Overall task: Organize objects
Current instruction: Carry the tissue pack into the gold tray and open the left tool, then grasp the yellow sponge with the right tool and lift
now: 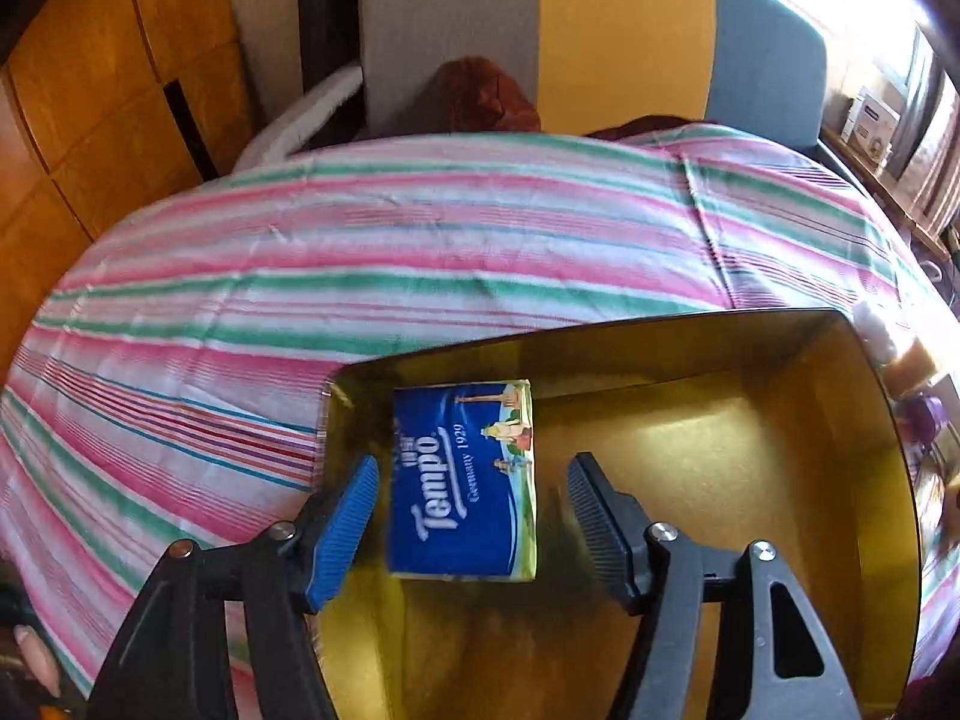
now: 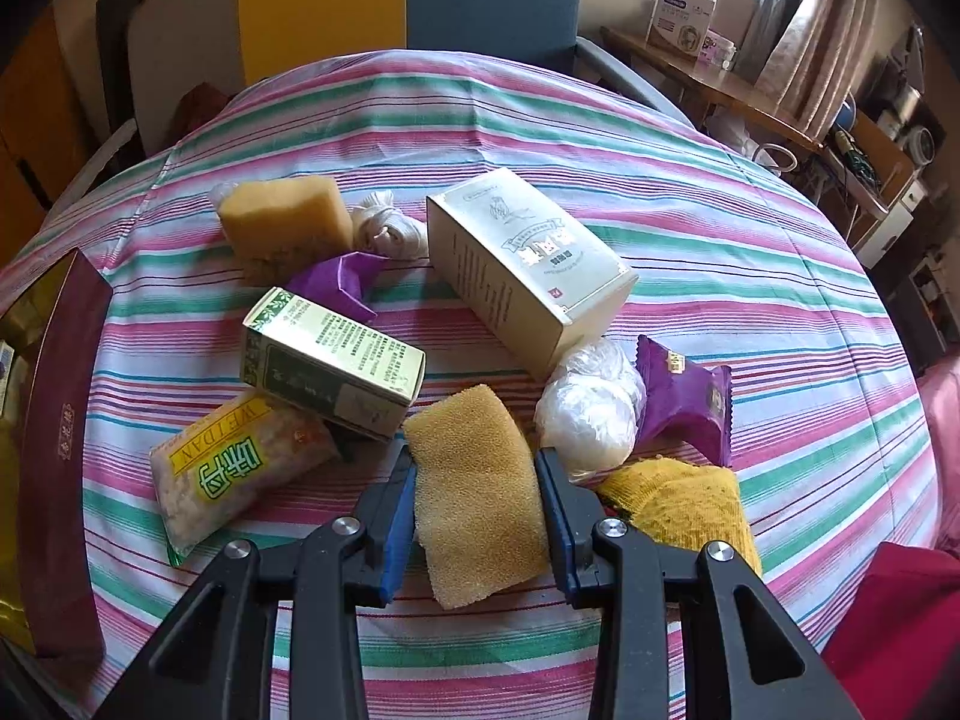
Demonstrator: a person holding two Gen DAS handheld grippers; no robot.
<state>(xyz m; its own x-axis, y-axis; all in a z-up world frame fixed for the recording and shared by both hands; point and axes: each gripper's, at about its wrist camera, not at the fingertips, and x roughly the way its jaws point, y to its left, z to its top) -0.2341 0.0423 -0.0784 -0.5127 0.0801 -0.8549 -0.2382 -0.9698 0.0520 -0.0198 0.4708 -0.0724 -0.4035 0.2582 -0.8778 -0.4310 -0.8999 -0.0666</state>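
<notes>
In the left wrist view a blue Tempo tissue pack [image 1: 462, 480] lies inside a gold-lined box [image 1: 720, 456] near its left wall. My left gripper [image 1: 471, 501] is open above the box, its fingers on either side of the pack with gaps showing. In the right wrist view my right gripper [image 2: 474, 492] has its fingers against both sides of a flat tan sponge [image 2: 477, 486] lying on the striped cloth [image 2: 720, 276]. The box's dark red outer wall [image 2: 60, 420] shows at the left edge.
On the cloth lie a Weidan snack pack [image 2: 234, 468], a green-white carton [image 2: 330, 360], a larger cream carton [image 2: 528, 264], a thick sponge [image 2: 282, 222], a purple packet [image 2: 684, 396], white wrapped balls [image 2: 588, 408], a yellow cloth [image 2: 678, 498]. Chairs stand behind.
</notes>
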